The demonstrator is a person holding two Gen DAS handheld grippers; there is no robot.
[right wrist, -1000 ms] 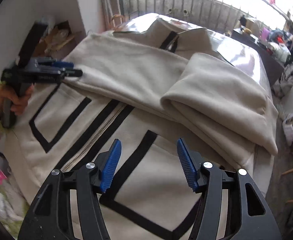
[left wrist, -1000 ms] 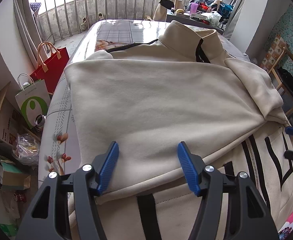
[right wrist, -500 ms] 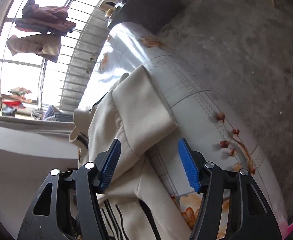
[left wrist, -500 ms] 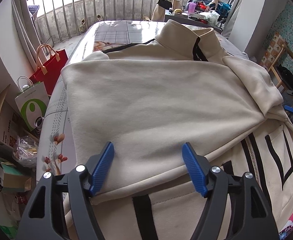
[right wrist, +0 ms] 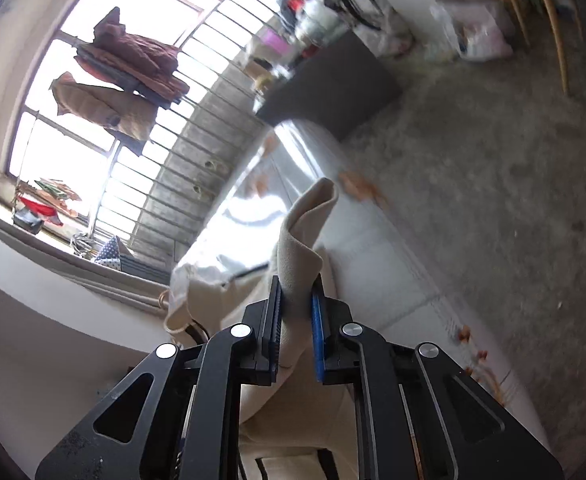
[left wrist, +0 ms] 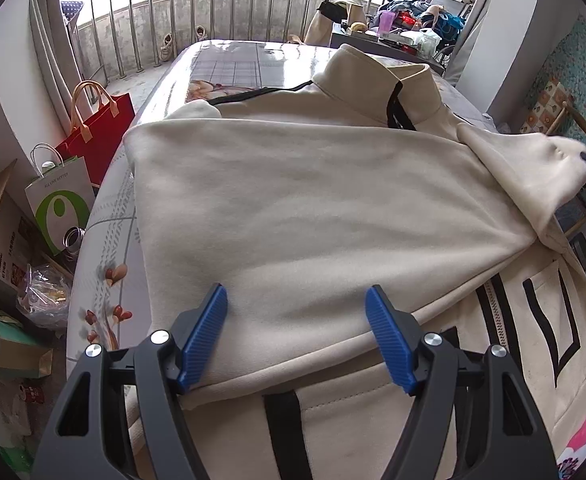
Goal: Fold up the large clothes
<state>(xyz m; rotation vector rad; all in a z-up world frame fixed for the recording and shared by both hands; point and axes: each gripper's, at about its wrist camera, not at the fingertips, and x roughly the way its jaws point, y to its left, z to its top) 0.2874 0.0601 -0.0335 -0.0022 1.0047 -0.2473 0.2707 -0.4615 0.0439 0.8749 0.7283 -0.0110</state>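
**Right fingers pinch the sleeve, left spread wide**

We see our right gripper (right wrist: 295, 312) closed tight on a fold of the cream jacket's sleeve (right wrist: 307, 236), the cloth rising in a peak past the blue pads. Our left gripper (left wrist: 295, 336) stands wide apart above the jacket (left wrist: 313, 208), holding nothing, its pads just over the folded-in panel. The jacket lies spread on the glossy floral bed cover (left wrist: 109, 248), collar toward the railing (left wrist: 213, 24). A red bag (left wrist: 101, 128) and a white paper bag (left wrist: 63, 204) stand beside the bed.
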